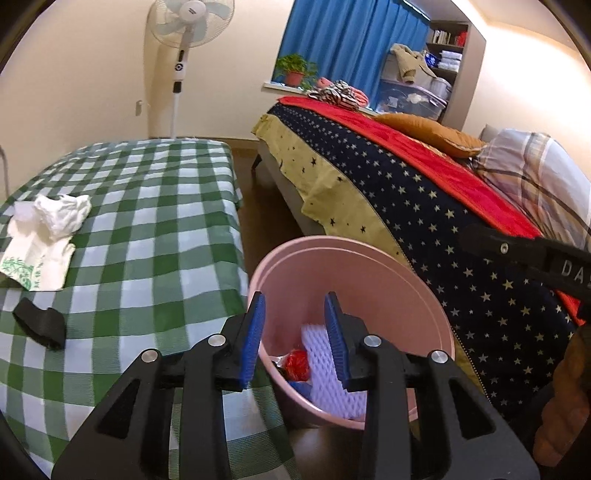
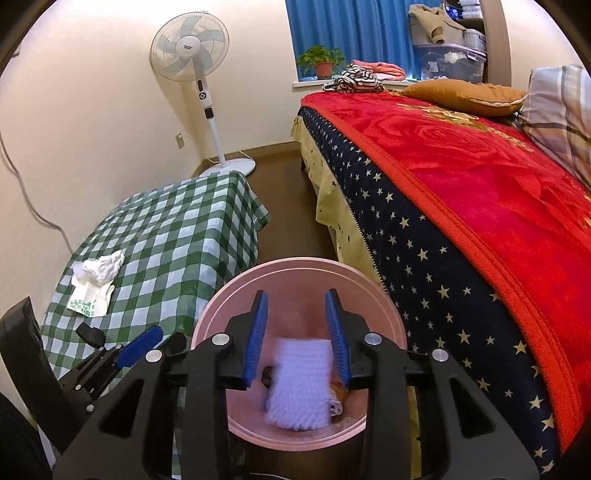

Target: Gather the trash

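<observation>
Lettering "DA" on right hand-held gripper (image 1: 524,254) — pink bin (image 1: 369,266), white foam netting (image 1: 321,384) inside

A white standing fan (image 2: 192,51) stands against the cream wall (image 2: 92,129) at upper left. Blue curtains (image 2: 347,26) hang top centre, above a bed (image 2: 480,192) with a red blanket filling the right. A green-checked table (image 1: 147,221) sits lower left on dark floor (image 2: 288,192).

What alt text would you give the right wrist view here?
The right gripper hangs open over a pink bin, where white foam netting lies blurred below its blue pads. Crumpled tissue remains on the green checked table at left; a bed fills the right.
</observation>
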`<state>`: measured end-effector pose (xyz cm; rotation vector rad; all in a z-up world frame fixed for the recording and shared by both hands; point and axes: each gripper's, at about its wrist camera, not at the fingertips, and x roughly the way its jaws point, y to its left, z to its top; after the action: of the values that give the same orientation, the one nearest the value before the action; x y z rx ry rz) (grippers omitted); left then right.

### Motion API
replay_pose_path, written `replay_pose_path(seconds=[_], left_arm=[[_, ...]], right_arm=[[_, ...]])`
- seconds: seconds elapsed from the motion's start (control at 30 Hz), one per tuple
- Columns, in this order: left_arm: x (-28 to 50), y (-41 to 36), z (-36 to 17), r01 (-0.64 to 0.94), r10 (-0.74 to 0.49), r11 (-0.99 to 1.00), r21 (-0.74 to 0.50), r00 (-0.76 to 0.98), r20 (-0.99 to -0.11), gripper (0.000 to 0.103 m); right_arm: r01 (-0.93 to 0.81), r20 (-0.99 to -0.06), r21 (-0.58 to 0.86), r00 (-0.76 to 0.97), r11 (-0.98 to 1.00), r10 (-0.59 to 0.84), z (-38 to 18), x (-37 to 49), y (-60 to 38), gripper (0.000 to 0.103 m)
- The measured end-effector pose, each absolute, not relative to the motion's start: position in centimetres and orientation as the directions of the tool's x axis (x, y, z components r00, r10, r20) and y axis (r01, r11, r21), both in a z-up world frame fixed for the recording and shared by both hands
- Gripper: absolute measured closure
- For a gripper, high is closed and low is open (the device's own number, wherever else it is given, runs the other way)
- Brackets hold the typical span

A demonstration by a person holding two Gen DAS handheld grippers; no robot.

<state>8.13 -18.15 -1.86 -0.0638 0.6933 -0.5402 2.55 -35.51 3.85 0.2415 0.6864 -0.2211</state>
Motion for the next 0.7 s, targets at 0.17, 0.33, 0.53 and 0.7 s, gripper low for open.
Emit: replay_pose_path(seconds=[0.17, 0.33, 0.53, 0.7], left_arm=[[7.6, -16.8, -0.8, 0.432, -0.477, 0.874, -0.224, 0.669, -0.571, 0.07], [6.9, -14.5, 0.4, 0.4, -0.449, 0.891, -0.215, 0.708, -0.546, 0.07], [6.5, -11.5, 1.3, 0.354, -0.409, 0.912, -0.208, 0.742, -0.531, 0.07], [6.3, -8.9, 2.0, 0.309, -0.372, 0.928, -0.207, 0.772, -0.516, 0.071]], right_arm=[[0.267, -0.63, 0.153, 0.768, 0.952, -0.114, 4.2, 2.0, -35.1, 0.069], [0.238, -0.609, 0.153, 0.787, 0.959, -0.098, 4.8, 1.4, -33.9, 0.069], [0.189, -0.588, 0.147, 0.806, 0.971, -0.067, 5.4, 1.2, -31.5, 0.069], [0.137, -0.584, 0.144, 0.811, 0.98, -0.028, 5.6, 1.6, -29.0, 0.07]])
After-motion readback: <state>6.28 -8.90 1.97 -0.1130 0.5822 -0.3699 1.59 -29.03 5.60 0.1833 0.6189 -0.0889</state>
